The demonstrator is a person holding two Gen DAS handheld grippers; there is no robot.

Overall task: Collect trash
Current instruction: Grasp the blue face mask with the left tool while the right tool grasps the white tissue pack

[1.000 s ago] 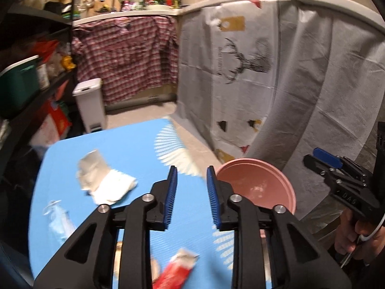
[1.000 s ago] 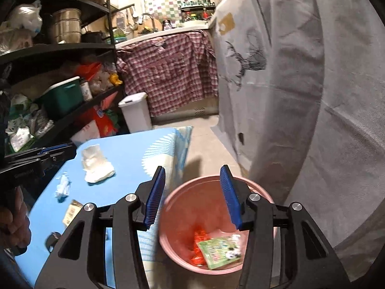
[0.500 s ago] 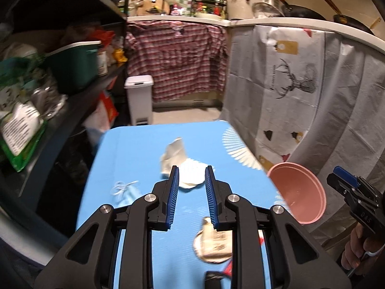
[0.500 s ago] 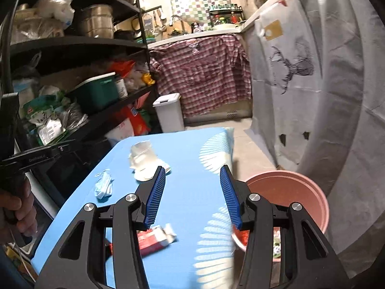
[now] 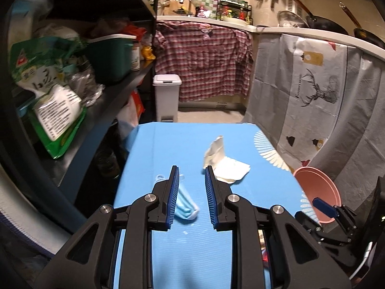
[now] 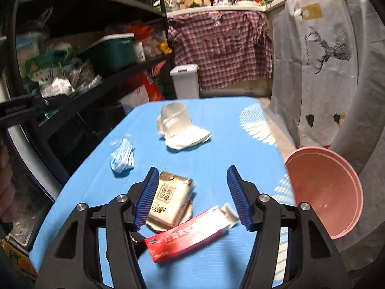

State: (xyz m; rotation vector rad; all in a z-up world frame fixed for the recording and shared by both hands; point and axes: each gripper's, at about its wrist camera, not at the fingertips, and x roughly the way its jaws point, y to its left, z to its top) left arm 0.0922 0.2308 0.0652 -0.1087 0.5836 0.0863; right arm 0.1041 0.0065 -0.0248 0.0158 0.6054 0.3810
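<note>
Trash lies on a blue table [image 6: 216,149]. A crumpled blue face mask [image 5: 184,206] [image 6: 122,157] lies at the left. White crumpled paper [image 5: 225,165] [image 6: 180,127] lies further back. A beige wrapper on a foil lid [image 6: 169,198] and a red and white carton [image 6: 190,236] lie near. A pink bin [image 6: 323,192] [image 5: 317,192] stands beside the table's right edge. My left gripper [image 5: 190,197] is open and empty, above the mask. My right gripper [image 6: 192,197] is open and empty, above the wrapper and carton.
Dark shelves [image 5: 96,101] packed with bags and a green box run along the left. A white pedal bin [image 5: 167,96] stands past the table's far end. A grey cloth with a deer print [image 5: 312,96] hangs on the right.
Both grippers have swung left from the pink bin to over the table. The left one now hovers over the mask, the right one over the wrapper and carton. Both stay open.
</note>
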